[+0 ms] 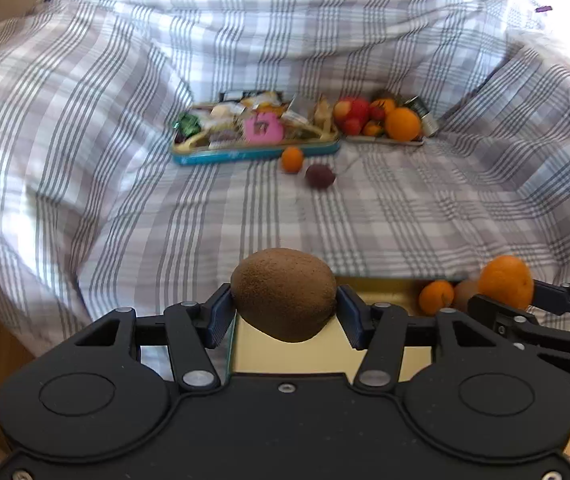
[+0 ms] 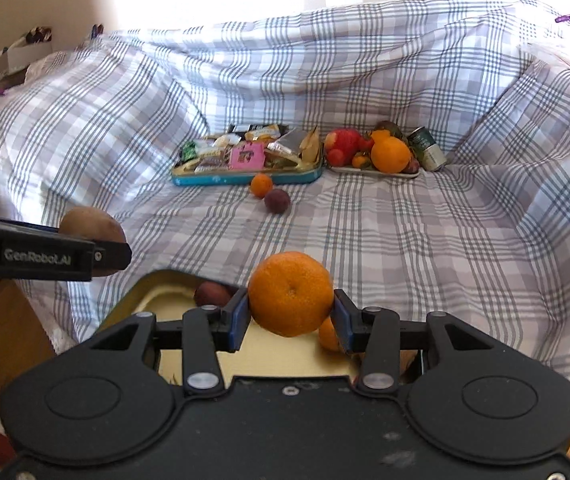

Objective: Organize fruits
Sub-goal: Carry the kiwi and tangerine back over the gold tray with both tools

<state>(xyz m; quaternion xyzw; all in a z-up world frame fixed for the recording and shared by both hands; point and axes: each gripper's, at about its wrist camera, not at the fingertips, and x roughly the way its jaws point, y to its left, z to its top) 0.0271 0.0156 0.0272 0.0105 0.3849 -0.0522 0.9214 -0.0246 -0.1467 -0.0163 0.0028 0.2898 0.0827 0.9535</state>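
My left gripper (image 1: 284,304) is shut on a brown kiwi (image 1: 283,293), held above a cream tray (image 1: 381,288) at the near edge of the sofa. My right gripper (image 2: 291,312) is shut on an orange mandarin (image 2: 290,292) above the same tray (image 2: 165,300). The tray holds a small mandarin (image 1: 436,297) and a brownish fruit (image 2: 212,294). The right gripper with its mandarin also shows in the left wrist view (image 1: 505,282). The left gripper and kiwi show in the right wrist view (image 2: 92,227).
A checked cloth (image 2: 405,240) covers the sofa. At the back stand a teal tin of snacks (image 2: 245,156) and a plate of fruit (image 2: 369,150) with a can (image 2: 427,148). A small orange (image 2: 261,185) and a dark plum (image 2: 277,201) lie loose in front.
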